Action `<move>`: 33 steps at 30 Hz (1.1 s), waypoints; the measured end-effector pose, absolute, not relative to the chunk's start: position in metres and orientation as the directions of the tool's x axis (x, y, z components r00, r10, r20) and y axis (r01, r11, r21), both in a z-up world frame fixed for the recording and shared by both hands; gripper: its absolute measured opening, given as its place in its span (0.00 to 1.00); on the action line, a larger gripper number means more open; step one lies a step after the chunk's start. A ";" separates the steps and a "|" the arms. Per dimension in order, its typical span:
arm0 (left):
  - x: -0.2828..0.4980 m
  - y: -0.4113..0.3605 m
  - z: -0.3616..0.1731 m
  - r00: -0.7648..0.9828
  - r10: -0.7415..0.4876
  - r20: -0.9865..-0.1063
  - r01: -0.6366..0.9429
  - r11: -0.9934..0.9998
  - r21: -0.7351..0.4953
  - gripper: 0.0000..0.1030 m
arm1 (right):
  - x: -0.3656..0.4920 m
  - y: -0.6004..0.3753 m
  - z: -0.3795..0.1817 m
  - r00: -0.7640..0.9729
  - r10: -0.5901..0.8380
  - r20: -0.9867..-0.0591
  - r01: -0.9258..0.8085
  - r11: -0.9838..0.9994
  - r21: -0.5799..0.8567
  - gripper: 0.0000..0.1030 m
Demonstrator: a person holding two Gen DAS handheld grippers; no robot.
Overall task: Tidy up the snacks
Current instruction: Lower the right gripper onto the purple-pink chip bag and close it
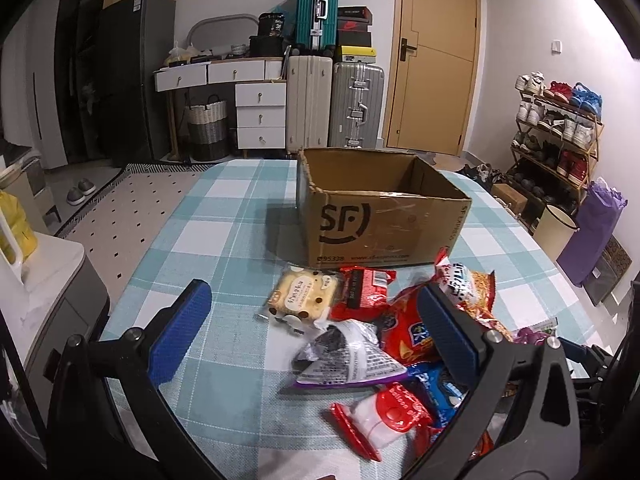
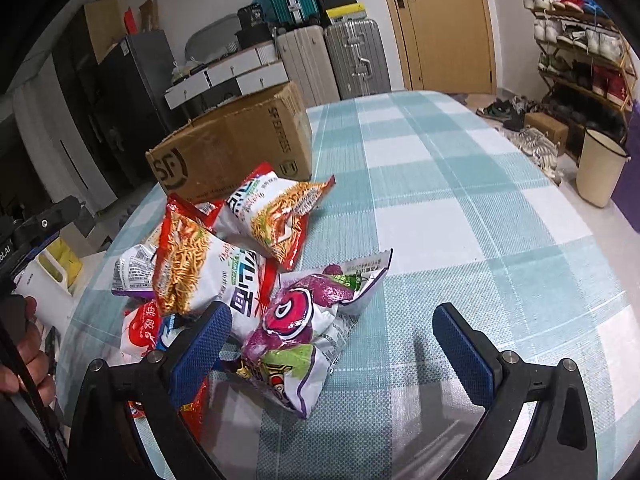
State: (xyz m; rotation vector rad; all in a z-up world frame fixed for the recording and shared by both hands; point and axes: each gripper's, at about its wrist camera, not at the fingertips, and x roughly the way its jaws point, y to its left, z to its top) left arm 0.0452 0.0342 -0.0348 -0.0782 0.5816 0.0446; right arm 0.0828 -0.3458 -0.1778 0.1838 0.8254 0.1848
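Snack packets [image 2: 240, 280] are lying heaped on the checked tabletop [image 2: 460, 208] just near of the empty cardboard box [image 1: 380, 216], seemingly waiting to be boxed, while the left gripper [image 1: 316, 320] and right gripper [image 2: 332, 344] are hovering wide open, holding nothing.

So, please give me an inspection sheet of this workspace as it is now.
Surface: table with checked cloth, right part bare.
Job's things: open cardboard box, no snacks visible inside; snack packets heaped in front of it.
Clutter: nothing seen.
Grippers: left gripper open above the packets; right gripper open over a purple packet.
Cables: nothing seen.
Surroundings: suitcases, door, shoe rack.
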 end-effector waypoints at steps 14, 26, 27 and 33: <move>0.056 0.056 -0.046 0.818 0.030 -0.575 -0.083 0.994 -0.067 0.99 | 0.092 -0.336 -0.189 0.591 0.304 -0.747 -0.146 0.951 0.271 0.62; 0.066 0.086 -0.072 0.748 -0.094 -0.657 -0.051 0.979 -0.198 0.99 | 0.083 -0.343 -0.182 0.628 0.311 -0.713 -0.147 0.948 0.284 0.43; 0.068 0.086 -0.074 0.741 -0.103 -0.664 -0.049 0.977 -0.206 0.99 | 0.082 -0.343 -0.181 0.631 0.311 -0.711 -0.147 0.947 0.284 0.43; 0.080 0.084 -0.086 0.713 -0.157 -0.683 -0.021 0.969 -0.245 0.99 | 0.080 -0.345 -0.175 0.647 0.312 -0.696 -0.155 0.947 0.280 0.43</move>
